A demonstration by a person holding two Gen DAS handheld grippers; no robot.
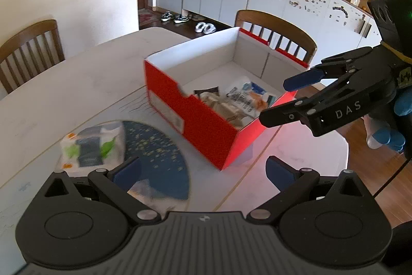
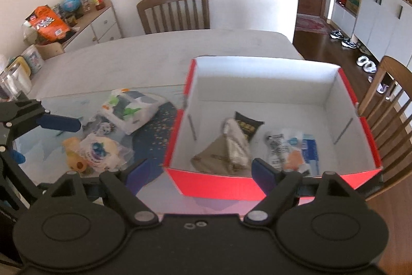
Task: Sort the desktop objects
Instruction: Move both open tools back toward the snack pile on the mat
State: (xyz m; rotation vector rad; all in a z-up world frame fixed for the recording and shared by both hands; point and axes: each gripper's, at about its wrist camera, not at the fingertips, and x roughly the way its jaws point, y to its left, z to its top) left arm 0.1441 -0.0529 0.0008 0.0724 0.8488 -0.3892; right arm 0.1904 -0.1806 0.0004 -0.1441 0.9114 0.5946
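both grippers hang wide open and empty. left gripper (image 1: 203,172) over the surface (image 1: 77,84), right gripper (image 2: 199,170) near the red box (image 2: 219,187). packets (image 2: 231,146) lie inside

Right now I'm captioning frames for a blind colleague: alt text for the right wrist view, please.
An open red box on a pale table holds several snack packets. More packets lie outside, left of it. The open right gripper sits in the foreground, empty.
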